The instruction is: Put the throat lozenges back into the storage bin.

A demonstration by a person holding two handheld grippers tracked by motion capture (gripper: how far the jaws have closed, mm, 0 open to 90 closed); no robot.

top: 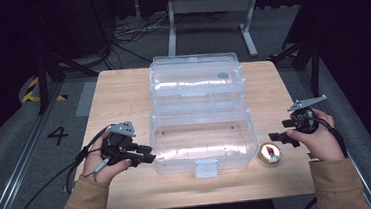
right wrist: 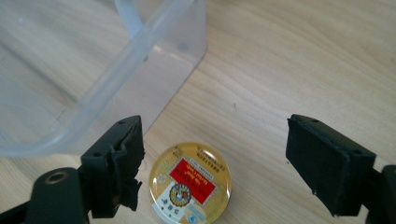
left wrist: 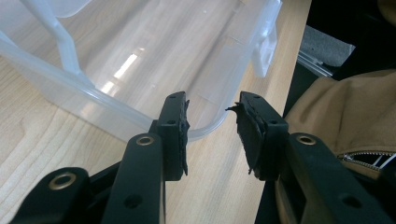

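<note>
**Right claw lined up over the tin, box open and waiting**

The right claw (right wrist: 215, 163) hovers with its jaws spread wide and nothing between the pads; the small round gold tin (right wrist: 190, 183) lies flat on the wooden surface (right wrist: 289, 60) beneath the gap, closer to one jaw. The tin sits just beside the near right corner of the clear plastic box (top: 203, 138), whose lid is thrown back. By my reading, the step in hand is the approach for picking the tin up, presumably to put it in the box. The next move calls for lowering the claw, centring it on the tin, and closing on its low rim, a shallow hold that could slip.

The left claw (top: 145, 155) is partly open and empty, with the box's near left corner (left wrist: 201, 128) just ahead of its tips.

The high view gives the layout: box in the middle, tin (top: 269, 153) and hands to either side. The right gripper view adds the tin's red label and its offset between the jaws.
</note>
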